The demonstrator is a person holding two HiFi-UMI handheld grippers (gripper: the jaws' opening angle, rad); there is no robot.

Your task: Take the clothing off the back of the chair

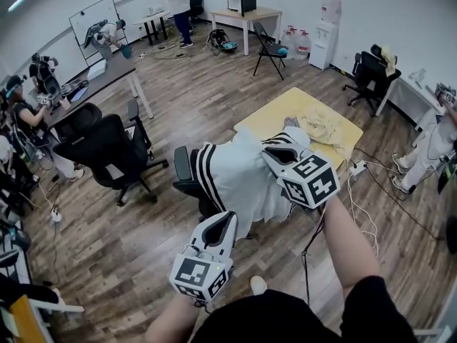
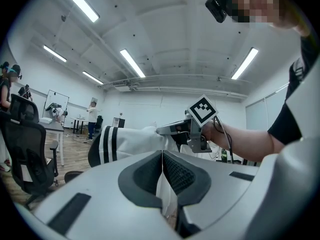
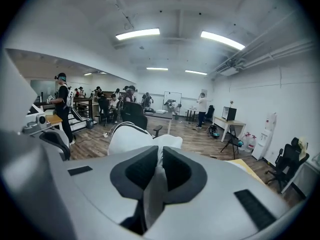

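A white garment with black stripes point(image 1: 235, 181) is draped over the back of a black office chair point(image 1: 184, 177) in the middle of the head view. My left gripper point(image 1: 227, 220) is at the garment's near lower edge. In the left gripper view its jaws point(image 2: 163, 161) are shut, with white fabric pinched between the pads. My right gripper point(image 1: 271, 152) is at the garment's top right. Its jaws point(image 3: 160, 159) are shut on a fold of the same cloth. The striped part point(image 2: 107, 144) hangs to the left in the left gripper view. The chair back itself is hidden under the garment.
A yellow table point(image 1: 271, 116) with a crumpled cream cloth point(image 1: 325, 127) stands just behind the chair. Two more black office chairs point(image 1: 107, 152) sit to the left. A power strip and cables point(image 1: 357, 168) lie on the wooden floor at right. People are along the room's edges.
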